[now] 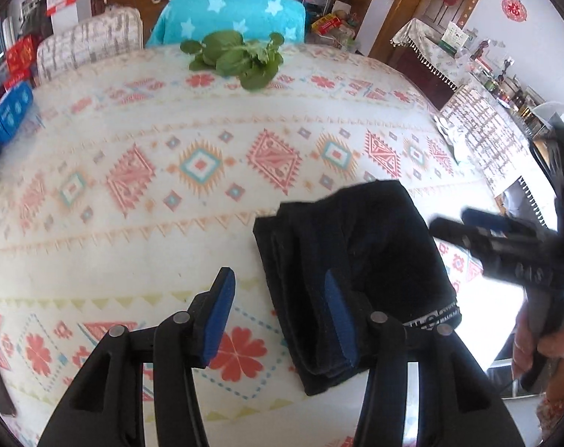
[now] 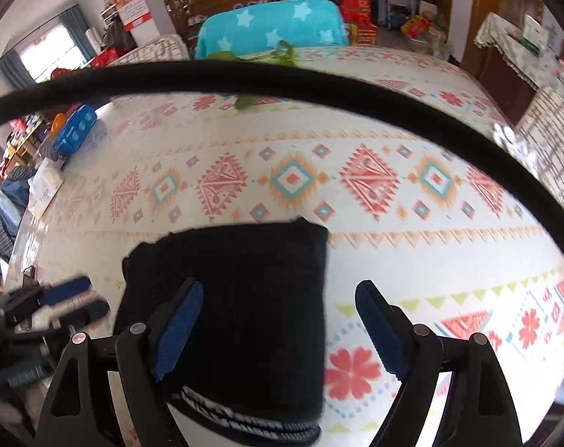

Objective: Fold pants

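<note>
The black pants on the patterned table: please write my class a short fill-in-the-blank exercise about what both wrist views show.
1. The pants lie on the table in a ____ bundle.
2. Both the left tool and the right tool are ____, gripping nothing.
3. At the far edge of the tablecloth lies a bunch of leafy ____ vegetables.
4. The chair behind the table is draped in a turquoise cover with white ____.

Missing words: folded; open; green; stars
</note>
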Available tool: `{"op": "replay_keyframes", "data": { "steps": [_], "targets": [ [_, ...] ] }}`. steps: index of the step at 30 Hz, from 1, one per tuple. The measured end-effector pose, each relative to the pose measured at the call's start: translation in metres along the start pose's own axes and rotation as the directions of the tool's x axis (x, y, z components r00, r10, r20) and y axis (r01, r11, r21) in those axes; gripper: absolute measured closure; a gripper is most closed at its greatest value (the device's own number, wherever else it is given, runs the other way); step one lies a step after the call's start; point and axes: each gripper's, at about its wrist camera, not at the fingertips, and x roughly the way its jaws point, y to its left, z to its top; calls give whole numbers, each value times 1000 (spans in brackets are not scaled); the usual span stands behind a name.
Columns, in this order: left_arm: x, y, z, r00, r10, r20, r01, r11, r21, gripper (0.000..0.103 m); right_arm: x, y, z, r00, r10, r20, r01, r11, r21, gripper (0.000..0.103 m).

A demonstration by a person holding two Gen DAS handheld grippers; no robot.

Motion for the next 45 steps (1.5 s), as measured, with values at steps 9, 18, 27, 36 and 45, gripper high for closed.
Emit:
{"op": "replay_keyframes", "data": {
  "steps": [9, 18, 27, 36, 45],
  "targets": [
    [22, -25, 30, 999, 38, -10, -37, 995, 89, 54, 0, -19, -49, 997, -47, -54, 51, 996, 74, 15],
    [63, -35, 28, 992, 105, -65, -94, 985, 146, 49, 25, -21, -58, 993, -81, -82, 88, 993, 80, 9],
    [42, -27, 22, 996, 75, -51, -70, 993, 99, 47, 10, -20, -59, 996, -85, -40, 88, 992, 87, 7],
    [45, -36, -5, 990, 117, -82, -104, 984, 143, 46, 19, -15, -71, 994, -83, -73, 89, 993, 75, 7],
    [23, -33, -18, 991, 132, -32, -129, 988, 87, 46, -7, -11, -71, 995, -98, 2, 97, 991, 93, 7]
  ]
}}
